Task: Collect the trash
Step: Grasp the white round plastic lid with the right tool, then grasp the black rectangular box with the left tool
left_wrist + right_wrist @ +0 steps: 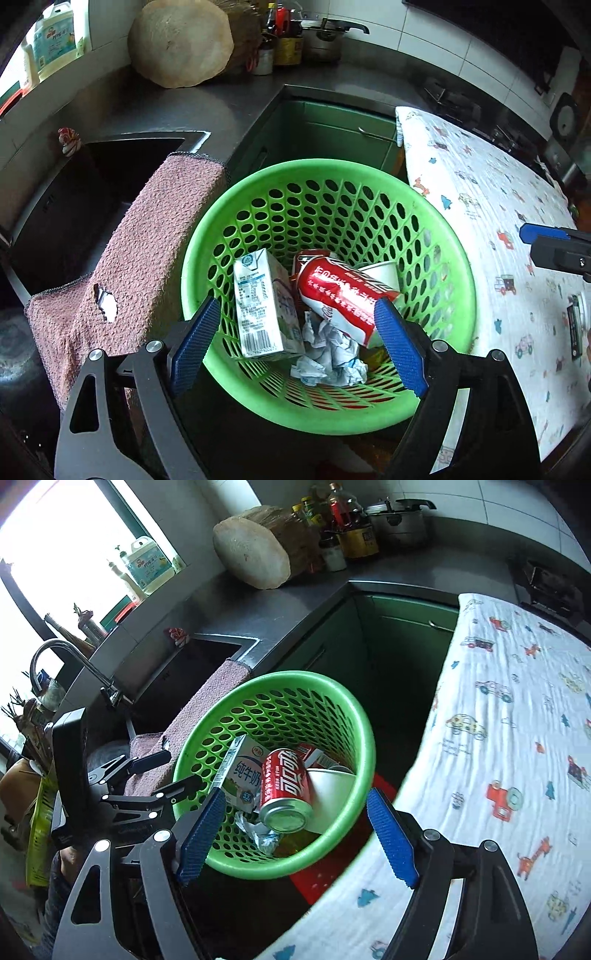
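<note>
Left gripper: spread wide, empty, poised over the basket.
Right gripper: spread, empty, above the basket's near rim.
Trash: can, carton, cup and paper lie inside the basket.
Basket: off the tabletop edge.
Step advice: check the tabletop for leftovers, then lift clear without snagging the rim.

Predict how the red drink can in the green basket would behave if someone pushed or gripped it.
The red aluminium drink can lies on its side atop other trash in the green perforated plastic basket, so a push would probably roll it. It looks empty, so likely light. Its smooth, thin wall may slip or dent when squeezed.
</note>
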A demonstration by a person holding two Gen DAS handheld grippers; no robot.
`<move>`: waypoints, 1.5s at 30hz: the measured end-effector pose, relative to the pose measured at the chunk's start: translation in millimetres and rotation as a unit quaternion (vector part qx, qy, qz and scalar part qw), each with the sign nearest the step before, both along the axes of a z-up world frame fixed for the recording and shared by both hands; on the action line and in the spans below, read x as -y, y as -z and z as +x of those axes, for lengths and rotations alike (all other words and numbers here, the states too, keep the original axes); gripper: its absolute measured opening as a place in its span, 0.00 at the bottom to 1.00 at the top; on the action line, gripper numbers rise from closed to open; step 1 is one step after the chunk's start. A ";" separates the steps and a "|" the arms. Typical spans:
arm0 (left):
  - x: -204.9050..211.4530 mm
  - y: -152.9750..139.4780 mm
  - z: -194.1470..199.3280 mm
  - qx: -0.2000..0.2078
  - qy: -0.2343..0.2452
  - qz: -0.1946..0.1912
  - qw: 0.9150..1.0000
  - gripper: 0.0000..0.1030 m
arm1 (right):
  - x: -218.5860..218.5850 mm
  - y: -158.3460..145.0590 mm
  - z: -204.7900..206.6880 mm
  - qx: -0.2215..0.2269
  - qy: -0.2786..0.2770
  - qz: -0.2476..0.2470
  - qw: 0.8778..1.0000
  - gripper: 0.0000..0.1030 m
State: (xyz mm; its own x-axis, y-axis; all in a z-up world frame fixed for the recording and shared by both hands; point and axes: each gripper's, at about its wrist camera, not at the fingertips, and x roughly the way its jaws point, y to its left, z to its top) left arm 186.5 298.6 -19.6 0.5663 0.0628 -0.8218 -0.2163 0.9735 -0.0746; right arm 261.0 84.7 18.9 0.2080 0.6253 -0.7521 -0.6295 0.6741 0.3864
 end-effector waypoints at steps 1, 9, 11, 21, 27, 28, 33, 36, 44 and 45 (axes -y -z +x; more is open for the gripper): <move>5.7 -2.3 -0.5 0.003 0.004 0.001 1.000 0.82 | 12.1 -1.3 -3.6 0.006 0.007 -0.001 1.000 0.74; 63.1 -16.5 -1.4 0.025 0.053 -0.004 0.998 0.84 | 126.5 5.3 -28.8 0.029 0.073 -0.035 0.996 0.77; 80.8 -17.7 0.5 0.025 0.068 -0.001 0.997 0.84 | 158.2 7.2 -33.0 0.028 0.091 -0.041 0.995 0.77; 165.6 -24.8 10.8 0.033 0.134 -0.001 0.990 0.87 | 312.9 9.9 -56.0 0.035 0.158 -0.074 0.984 0.86; 216.5 -22.7 15.7 0.028 0.164 -0.003 0.986 0.89 | 368.8 29.6 -62.5 0.020 0.154 -0.093 0.984 0.88; 223.0 -21.8 16.5 0.026 0.167 -0.006 0.986 0.89 | 372.9 33.1 -62.7 0.017 0.148 -0.091 0.985 0.88; 257.4 -16.9 18.0 0.018 0.186 -0.004 0.982 0.89 | 385.7 51.2 -57.9 0.019 0.123 -0.106 0.986 0.89; 271.7 -14.3 18.9 0.012 0.191 -0.004 0.981 0.90 | 389.4 57.6 -52.5 0.018 0.111 -0.110 0.988 0.90; 292.3 -10.7 24.1 0.001 0.197 0.002 0.981 0.90 | 388.9 70.0 -47.4 0.015 0.063 -0.115 0.991 0.91; 293.5 -10.7 24.8 0.001 0.196 0.002 0.981 0.90 | 389.3 70.9 -47.1 0.017 0.059 -0.115 0.991 0.92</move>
